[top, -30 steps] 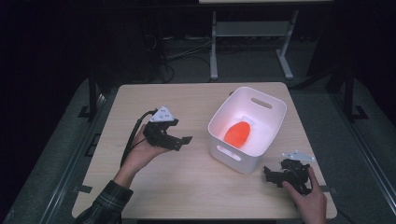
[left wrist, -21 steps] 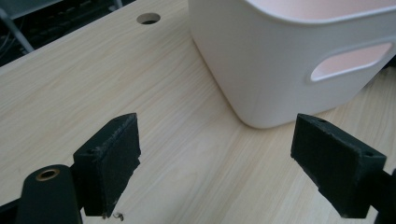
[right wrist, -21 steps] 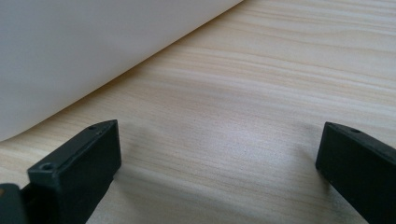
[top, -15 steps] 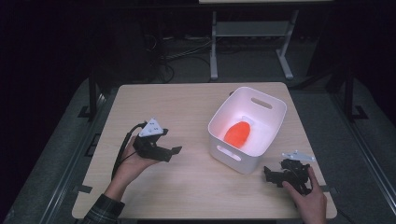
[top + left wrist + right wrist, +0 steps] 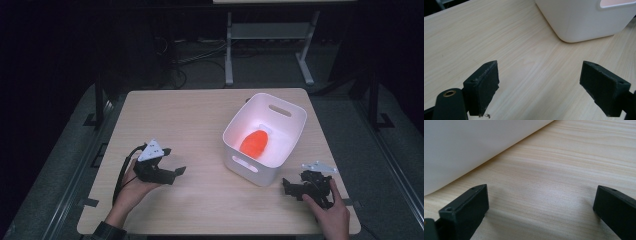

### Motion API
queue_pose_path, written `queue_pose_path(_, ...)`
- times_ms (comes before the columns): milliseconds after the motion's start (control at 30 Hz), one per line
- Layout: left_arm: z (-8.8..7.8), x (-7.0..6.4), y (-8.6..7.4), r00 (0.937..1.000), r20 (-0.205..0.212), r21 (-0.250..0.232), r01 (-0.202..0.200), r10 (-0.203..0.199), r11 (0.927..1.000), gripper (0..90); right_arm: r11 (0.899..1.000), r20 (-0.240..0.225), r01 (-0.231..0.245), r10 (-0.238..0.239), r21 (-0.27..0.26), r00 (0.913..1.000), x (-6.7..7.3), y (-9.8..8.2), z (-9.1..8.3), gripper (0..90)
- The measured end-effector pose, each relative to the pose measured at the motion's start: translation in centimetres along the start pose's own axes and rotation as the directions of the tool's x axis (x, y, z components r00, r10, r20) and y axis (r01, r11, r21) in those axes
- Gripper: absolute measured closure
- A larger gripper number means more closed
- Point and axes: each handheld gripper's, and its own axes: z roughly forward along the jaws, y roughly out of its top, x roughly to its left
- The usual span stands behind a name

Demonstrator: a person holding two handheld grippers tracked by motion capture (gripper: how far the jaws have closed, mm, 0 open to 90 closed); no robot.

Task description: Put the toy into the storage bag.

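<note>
Left tongs [image 5: 175, 169] held low with jaws wide apart, right tongs [image 5: 290, 186] likewise gaping, both gripped from below

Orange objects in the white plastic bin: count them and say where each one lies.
1. A single orange oval object lies on the floor of the white plastic bin, near its middle. The near wall hides a strip of the bin's floor, so something small could lie unseen there.

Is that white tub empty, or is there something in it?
Not empty. The high view shows the white tub standing upright on the table with one orange thing lying on its floor.
</note>
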Motion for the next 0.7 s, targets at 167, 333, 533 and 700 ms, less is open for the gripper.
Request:
queue_pose_path(167,-0.4,-0.1,-1.4,0.9998,-0.016,0.003,0.007,-0.007,1.0,14.9,1.0,0.0,0.0,0.0,0.0,1.0,0.0,0.0,0.0,0.0)
queue_pose_path(333,-0.7,-0.3,-2.5,0.9995,-0.031,0.021,0.004,-0.004,0.9998,15.0,1.0,0.0,0.0,0.0,0.0,1.0,0.0,0.0,0.0,0.0)
queue_pose_path(533,-1.3,-0.3,-3.6,0.9987,-0.051,0.029,0.001,0.001,0.9996,14.9,1.0,0.0,0.0,0.0,0.0,1.0,0.0,0.0,0.0,0.0)
queue_pose_path(700,-1.6,-0.4,-5.0,0.9978,-0.065,0.055,0.014,-0.01,0.9984,14.9,1.0,0.0,0.0,0.0,0.0,1.0,0.0,0.0,0.0,0.0)
